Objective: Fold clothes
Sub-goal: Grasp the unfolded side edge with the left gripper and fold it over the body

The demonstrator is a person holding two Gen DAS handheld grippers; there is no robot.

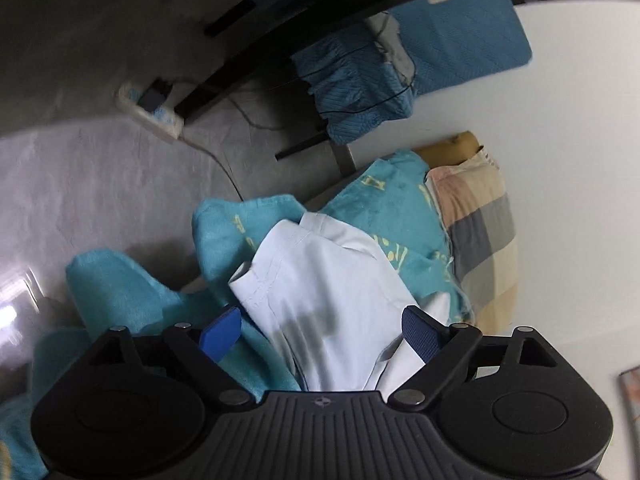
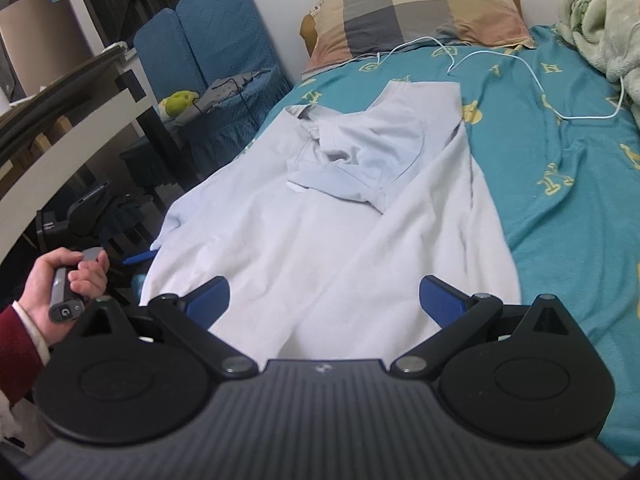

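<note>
A pale blue-white shirt lies spread on the teal bed sheet, its collar end bunched and folded over toward the pillow. My right gripper hovers open over the shirt's near hem, with cloth under the gap but nothing pinched. In the left wrist view, my left gripper is open at the bed's left side, and a hanging part of the shirt sits between its blue fingers without being clamped. A hand in a dark red sleeve holds that left gripper.
A checked pillow lies at the head of the bed, a white cable crosses the sheet, and a green blanket is heaped at far right. Left of the bed stand a blue-covered chair and a desk. A power strip lies on the floor.
</note>
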